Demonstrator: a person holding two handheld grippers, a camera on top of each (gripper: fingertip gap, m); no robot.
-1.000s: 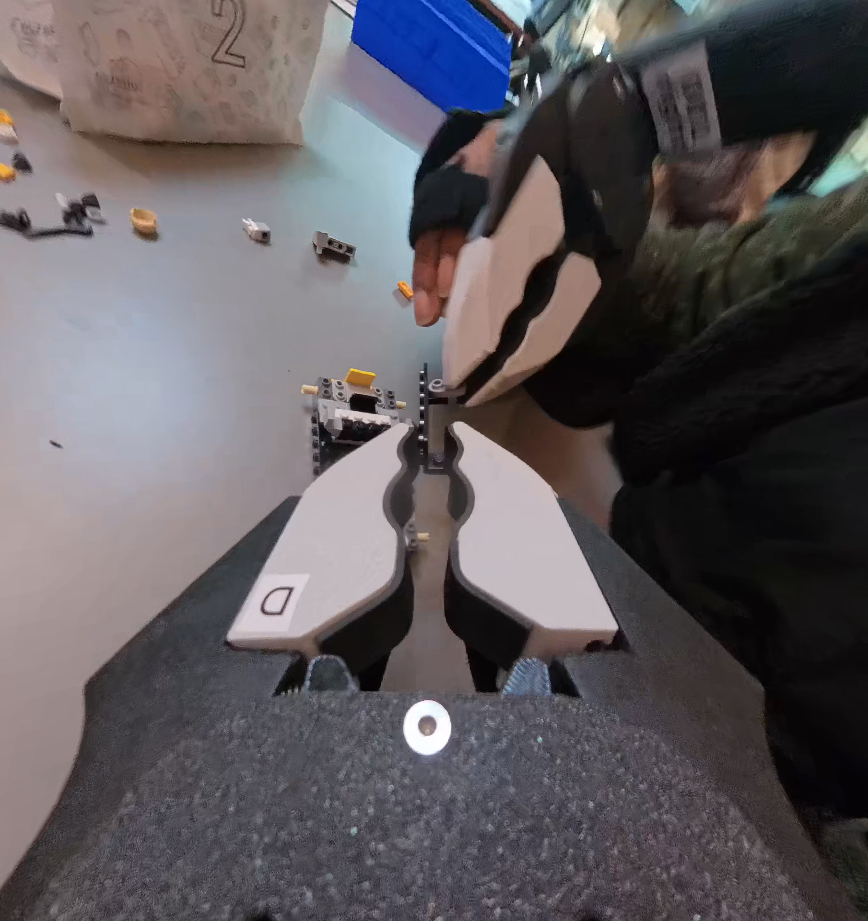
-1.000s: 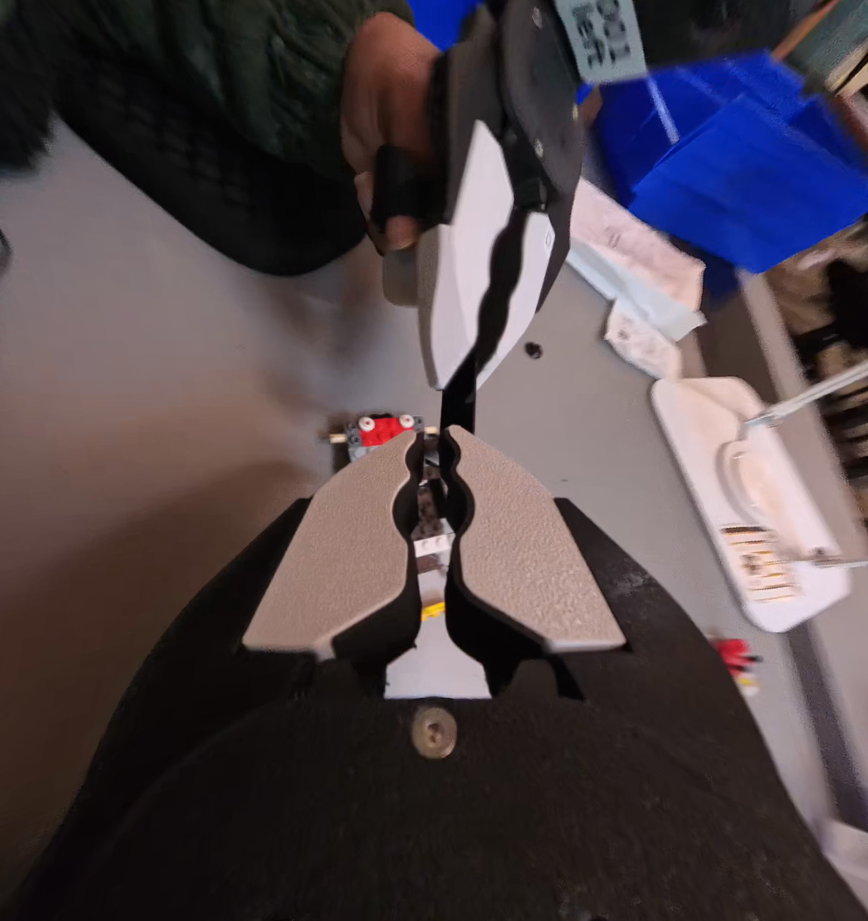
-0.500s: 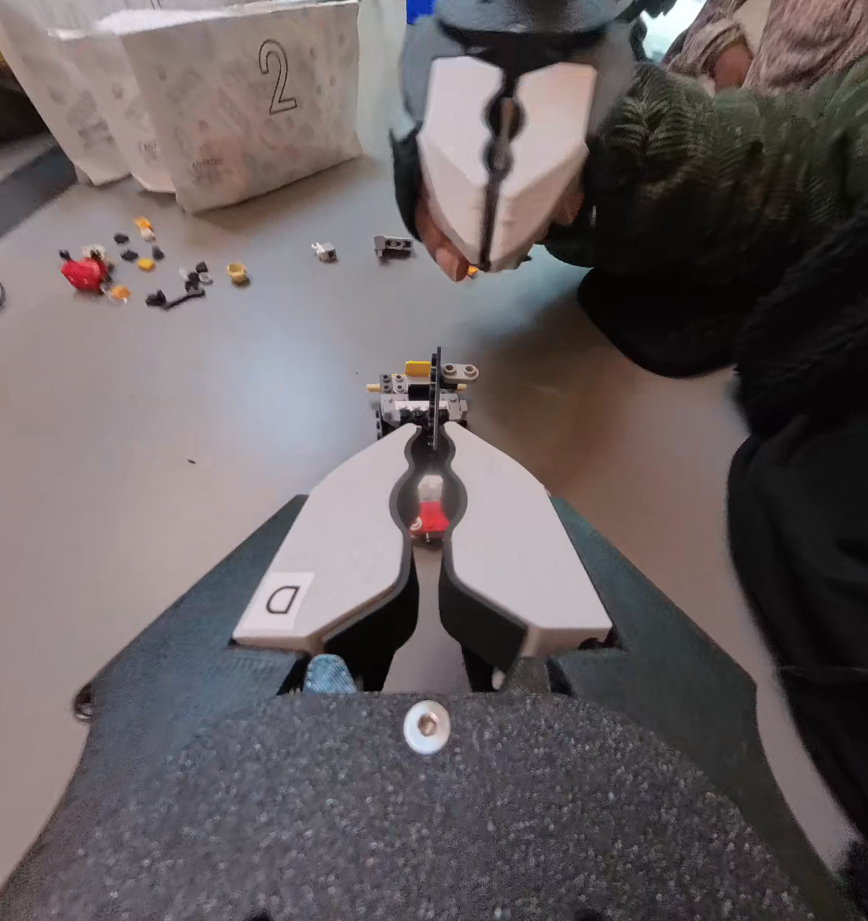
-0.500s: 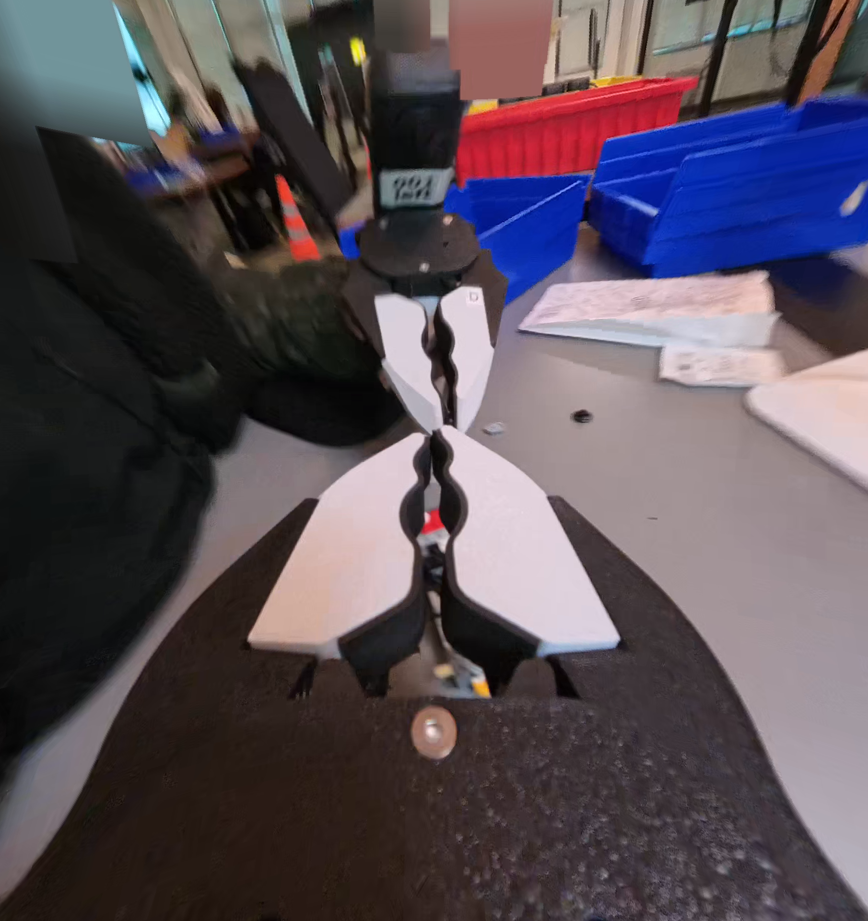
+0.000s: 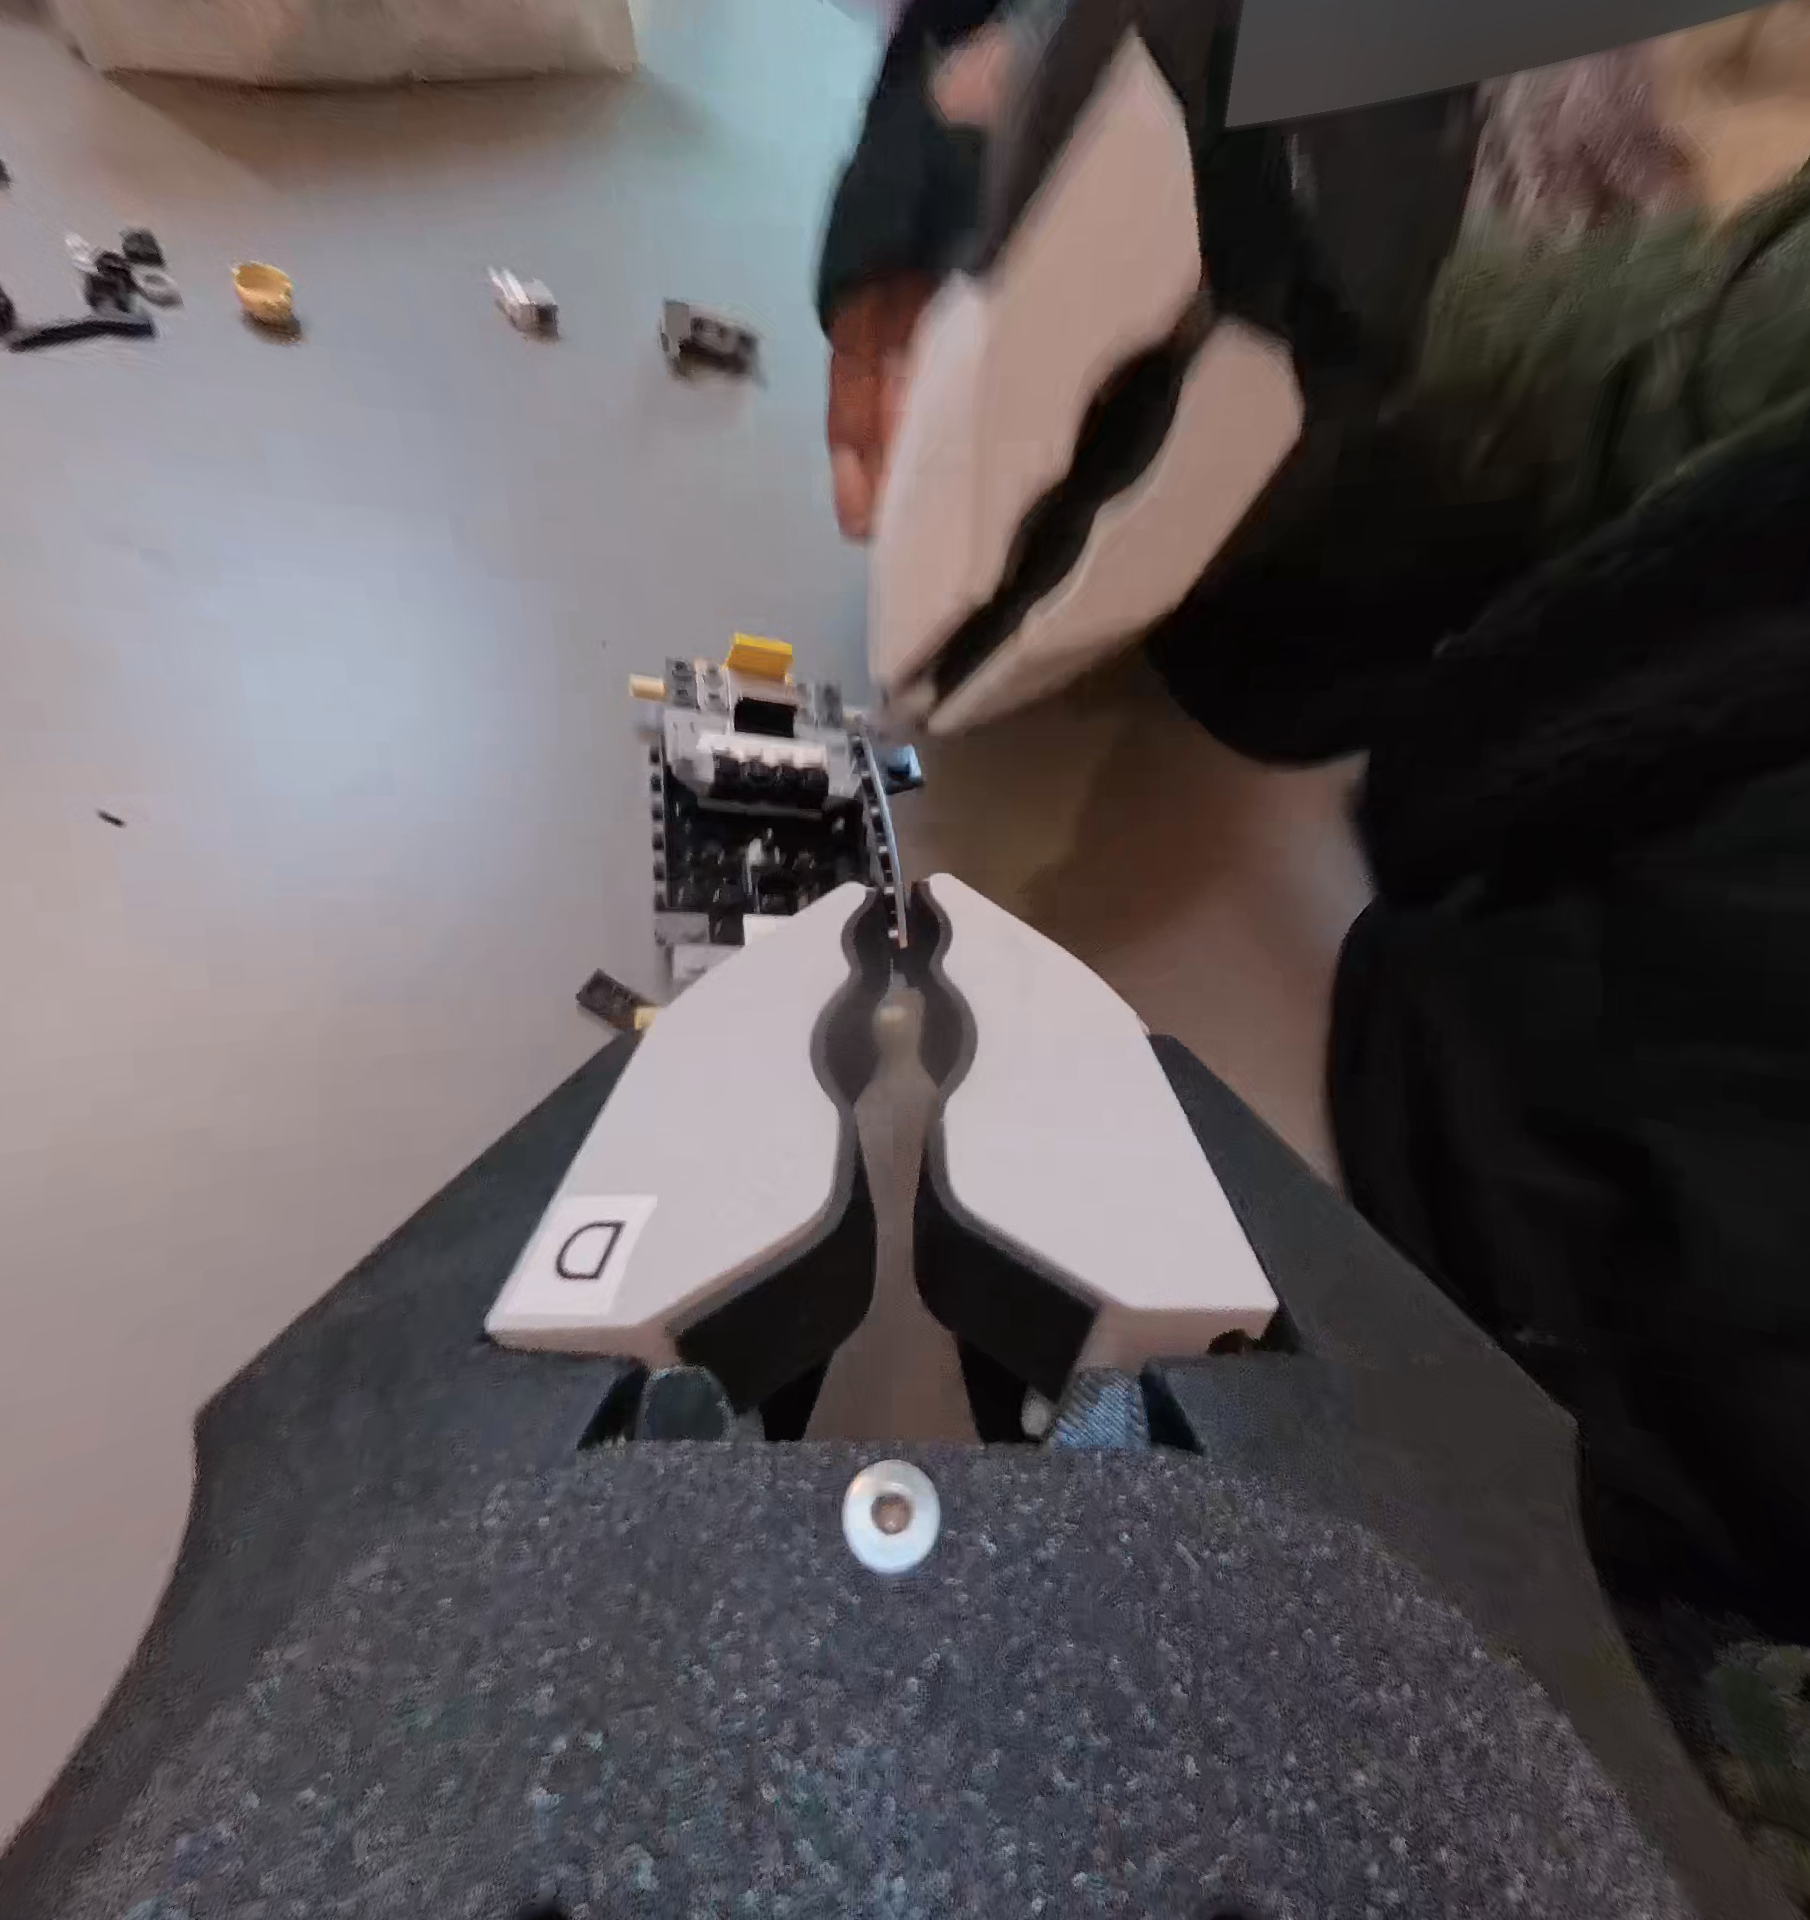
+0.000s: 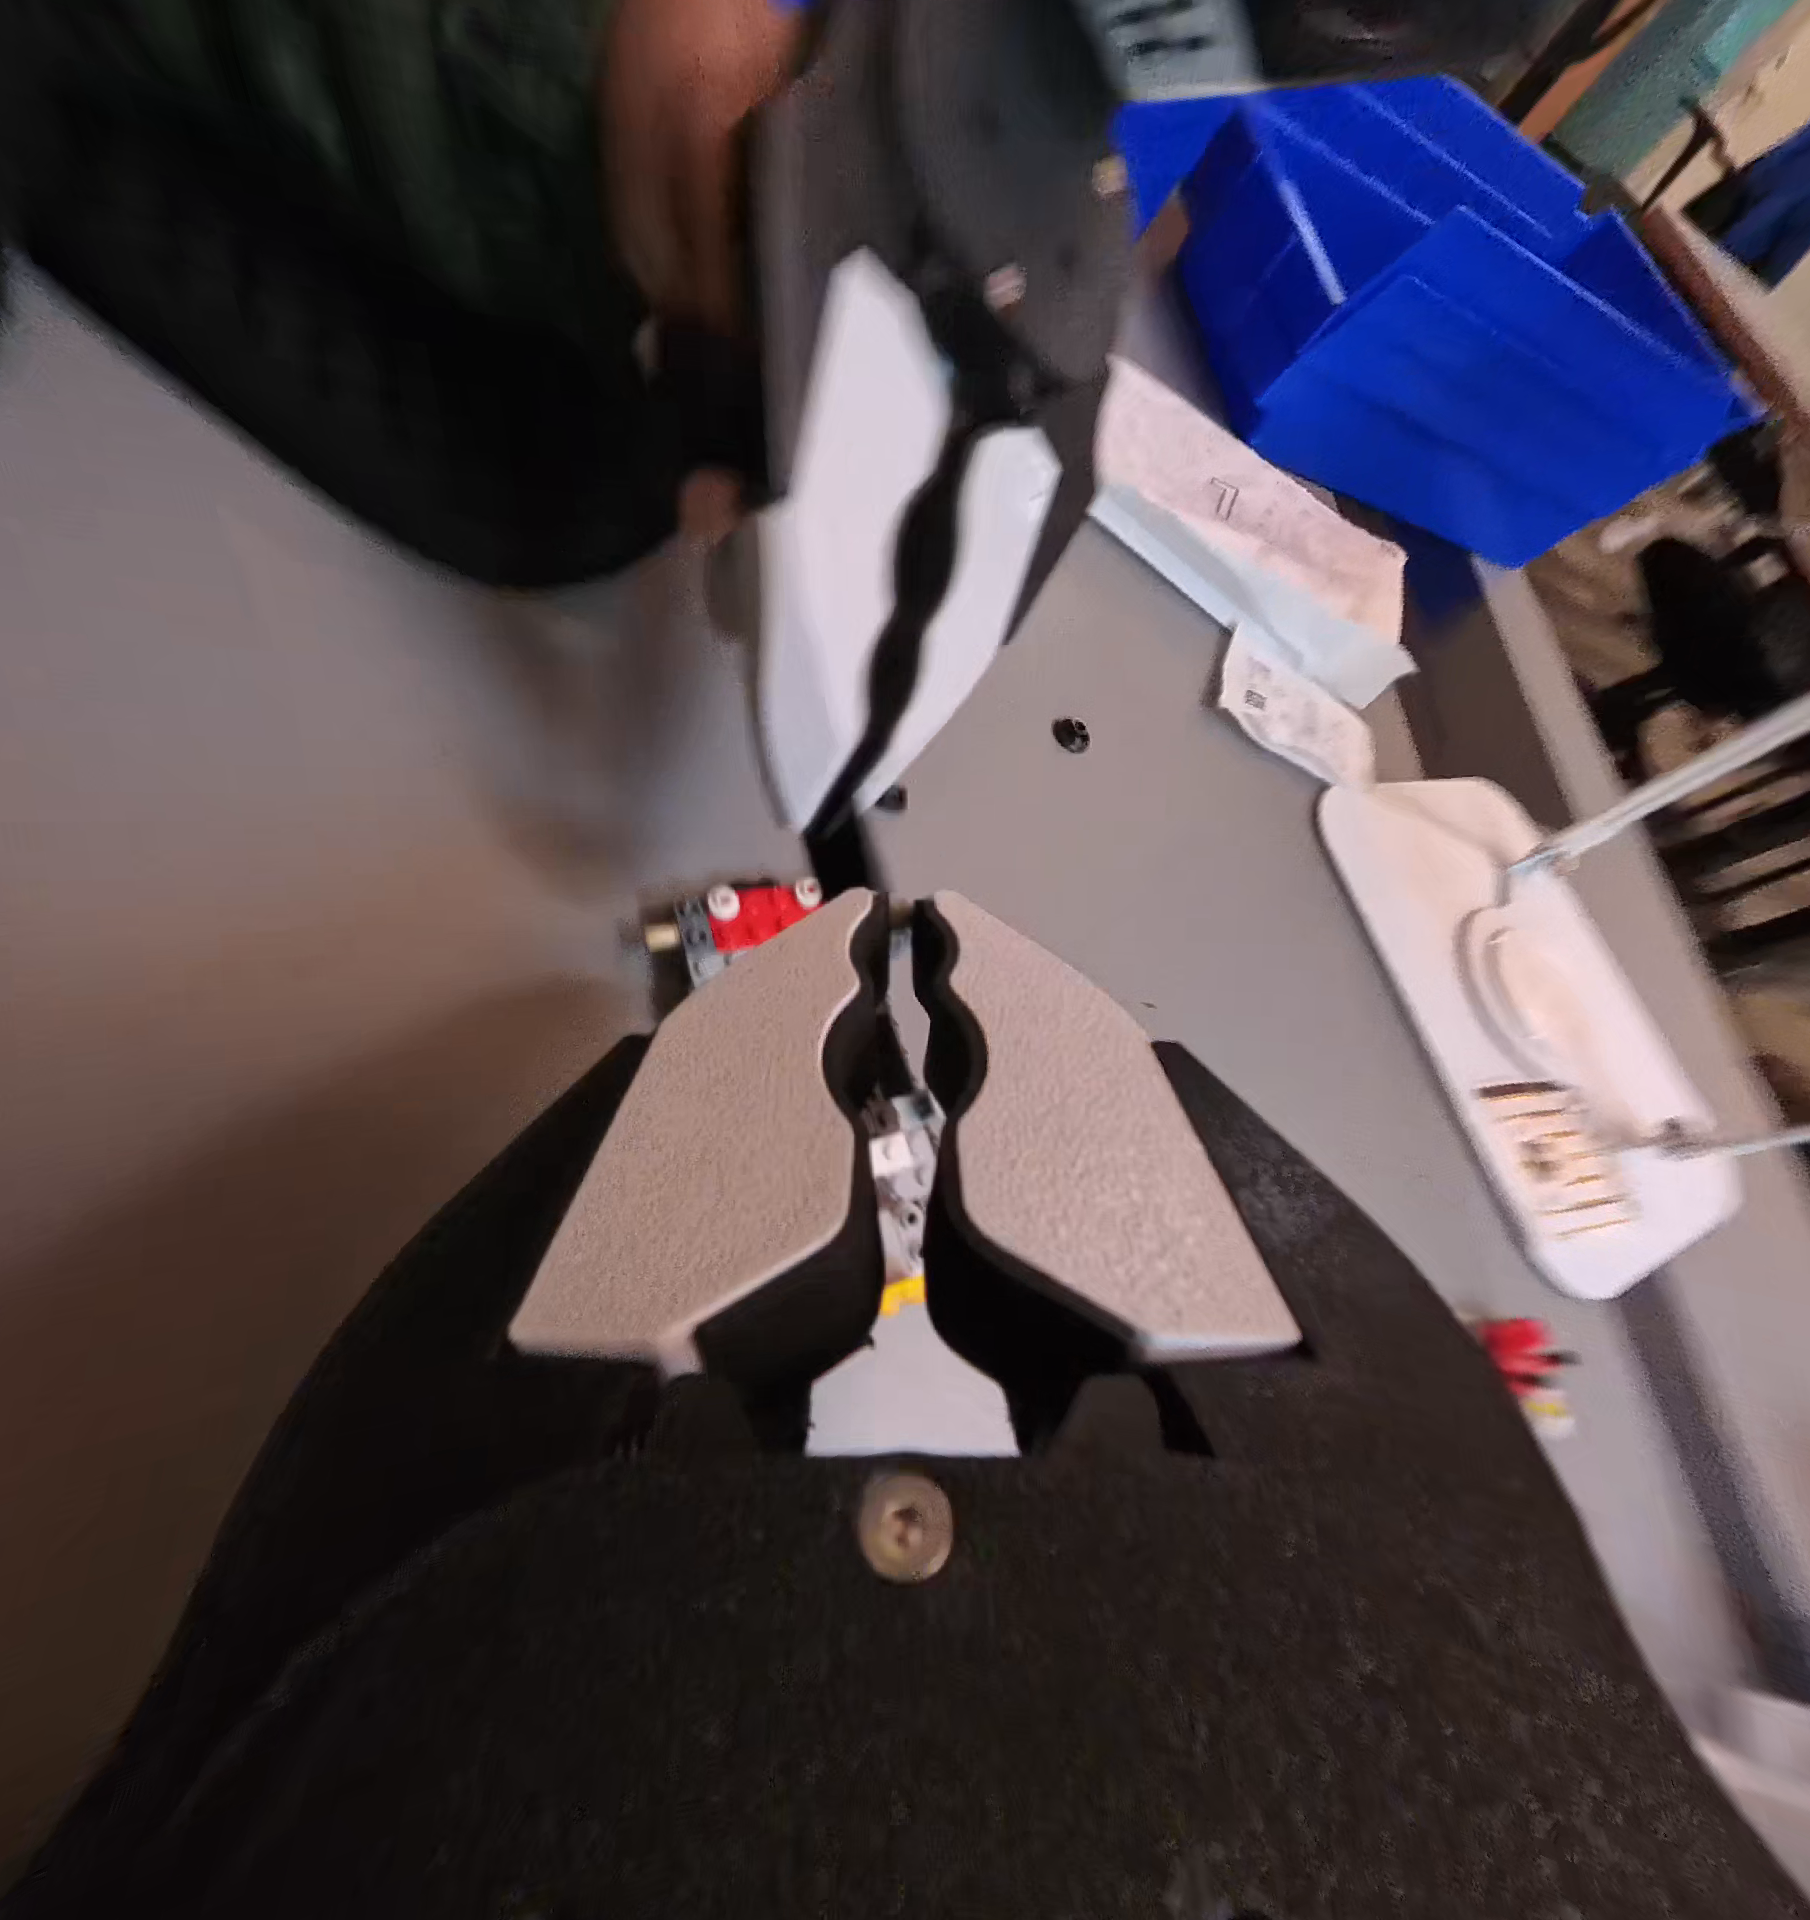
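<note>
Landmark: a small brick model (image 5: 750, 800), black and grey with one yellow piece on top, stood on the grey table (image 5: 257, 623).

Left tongs (image 5: 896, 902): just in front of the model at its right edge; the fingers stood nearly closed, pinching the near end of a thin black strip (image 5: 880, 821) that ran up along the model's right side.

Right tongs (image 6: 901, 912): above the same model, seen here by its red end (image 6: 750, 920); the fingertips stood a narrow gap apart with a small dark part between them. Motion blur hid whether the pads pressed on it, so I cannot tell its grip.

Right tongs from the left view (image 5: 906, 707): tips at the far end of the strip, at the model's top right corner.

Beyond the model: a scatter of loose bricks (image 5: 101, 281), at least six, blurred.

Right of the model: two blue bins (image 6: 1452, 343), one white tray (image 6: 1503, 1039), one paper bag (image 6: 1244, 520).

Person: one dark green sleeve (image 5: 1607, 468).
</note>
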